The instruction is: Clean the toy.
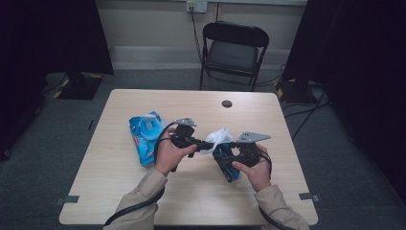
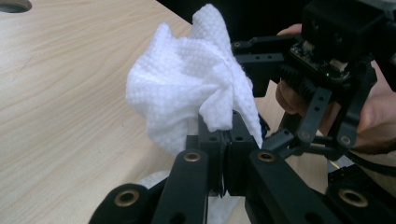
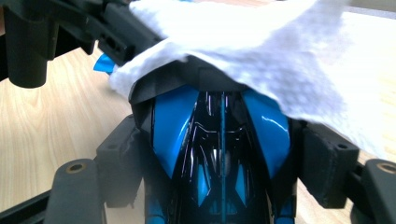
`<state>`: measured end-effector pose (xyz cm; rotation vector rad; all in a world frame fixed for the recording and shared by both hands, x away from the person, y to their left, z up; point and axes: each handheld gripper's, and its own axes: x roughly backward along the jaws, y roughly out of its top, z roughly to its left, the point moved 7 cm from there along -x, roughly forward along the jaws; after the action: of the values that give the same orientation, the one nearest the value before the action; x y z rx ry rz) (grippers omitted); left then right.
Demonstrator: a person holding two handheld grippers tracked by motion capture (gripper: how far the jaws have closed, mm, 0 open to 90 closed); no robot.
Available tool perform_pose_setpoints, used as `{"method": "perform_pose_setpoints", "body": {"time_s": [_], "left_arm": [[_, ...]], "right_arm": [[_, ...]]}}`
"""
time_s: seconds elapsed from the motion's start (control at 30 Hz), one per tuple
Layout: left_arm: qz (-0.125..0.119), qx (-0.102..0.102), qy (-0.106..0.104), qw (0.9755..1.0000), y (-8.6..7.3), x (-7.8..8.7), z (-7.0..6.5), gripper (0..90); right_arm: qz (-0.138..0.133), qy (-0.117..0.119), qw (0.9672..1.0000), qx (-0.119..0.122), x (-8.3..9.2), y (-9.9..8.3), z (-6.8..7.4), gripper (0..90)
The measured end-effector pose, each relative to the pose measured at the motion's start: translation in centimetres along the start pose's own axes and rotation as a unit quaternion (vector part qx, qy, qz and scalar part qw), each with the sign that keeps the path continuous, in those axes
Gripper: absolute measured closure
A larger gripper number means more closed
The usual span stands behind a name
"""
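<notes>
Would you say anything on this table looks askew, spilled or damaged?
Nothing stands out. The left gripper pinches a crumpled white wipe against the blue and black toy car clamped in the right gripper. The blue wipes pack lies flat on the table.

My jaws are matt black plastic; the wipe is white, dimpled cloth, the toy car glossy blue-black plastic, the counter smooth pale wood.

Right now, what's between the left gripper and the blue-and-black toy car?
A white wipe, pinched in the left gripper and draped over the toy car held by the right gripper. Both gripper views show it.
</notes>
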<state>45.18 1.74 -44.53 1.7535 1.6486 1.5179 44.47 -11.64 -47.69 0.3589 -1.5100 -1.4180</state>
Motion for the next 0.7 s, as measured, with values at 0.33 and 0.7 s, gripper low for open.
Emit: {"method": "perform_pose_setpoints", "body": {"time_s": [0.33,0.7], "left_arm": [[0.034,-0.006,0.005,0.9994,-1.4,-0.1,0.3,88.3],[-0.001,0.008,0.027,0.9996,-1.1,0.6,1.4,88.3]], "right_arm": [[-0.001,-0.001,1.0,-0.002,0.0,0.0,-0.1,25.6],[-0.002,0.002,1.0,-0.002,0.1,0.1,0.0,25.6]]}}
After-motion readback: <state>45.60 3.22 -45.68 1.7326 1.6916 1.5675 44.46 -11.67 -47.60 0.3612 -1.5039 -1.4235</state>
